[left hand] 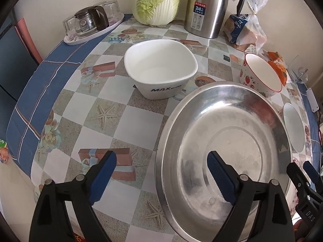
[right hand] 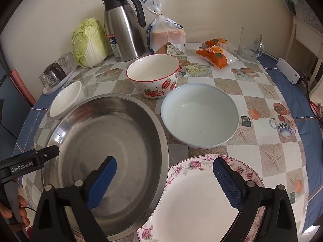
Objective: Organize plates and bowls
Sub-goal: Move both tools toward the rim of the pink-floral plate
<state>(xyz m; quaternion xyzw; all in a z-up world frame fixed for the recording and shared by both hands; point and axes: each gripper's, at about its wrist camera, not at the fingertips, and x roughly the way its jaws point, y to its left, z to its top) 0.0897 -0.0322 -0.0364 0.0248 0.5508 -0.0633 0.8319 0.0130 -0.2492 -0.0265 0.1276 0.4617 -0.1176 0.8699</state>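
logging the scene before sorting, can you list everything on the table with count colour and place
steel basin: 1, silver, front left
floral plate: 1, white with pink flowers, front right
pale bowl: 1, light blue-white, centre
strawberry bowl: 1, white with red rim, behind centre
square bowl: 1, white, left
kettle: 1, steel and black, back
cabbage: 1, green, back left
bread bag: 1, clear, back
snack packs: 2, orange, back right
glass mug: 1, clear, back right
tray of glasses: 1, white, far left
left gripper: open
right gripper: open
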